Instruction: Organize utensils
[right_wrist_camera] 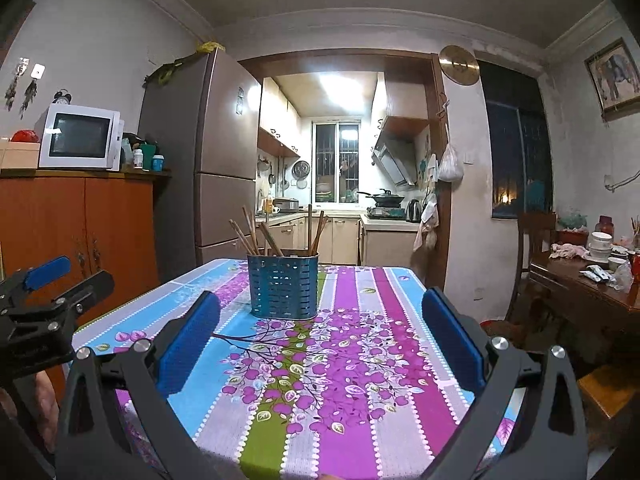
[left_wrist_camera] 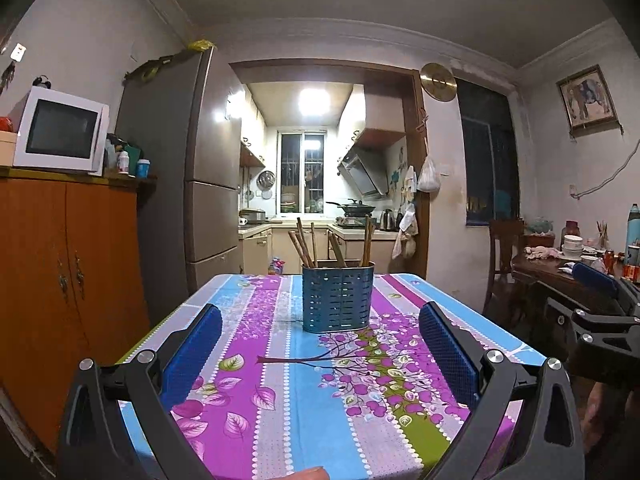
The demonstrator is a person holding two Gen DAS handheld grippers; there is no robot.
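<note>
Left gripper (left_wrist_camera: pixel 320 344): fingers spread wide, holding nothing. Right gripper (right_wrist_camera: pixel 320 332): likewise released, empty. Both hover over the near end of the tablecloth (left_wrist_camera: pixel 280 420), well short of the holder (left_wrist_camera: pixel 338 298), which stands upright at 12 o'clock from the left gripper and 11 o'clock from the right. Chopsticks (left_wrist_camera: pixel 306 246) lean loosely inside, splayed.

Judgement: approach from above, pinch one stick near its top, and steady the holder with the other gripper.

Unclear: compartments inside the holder, stick count, and any loose utensils. The table's near edge is cut off.
</note>
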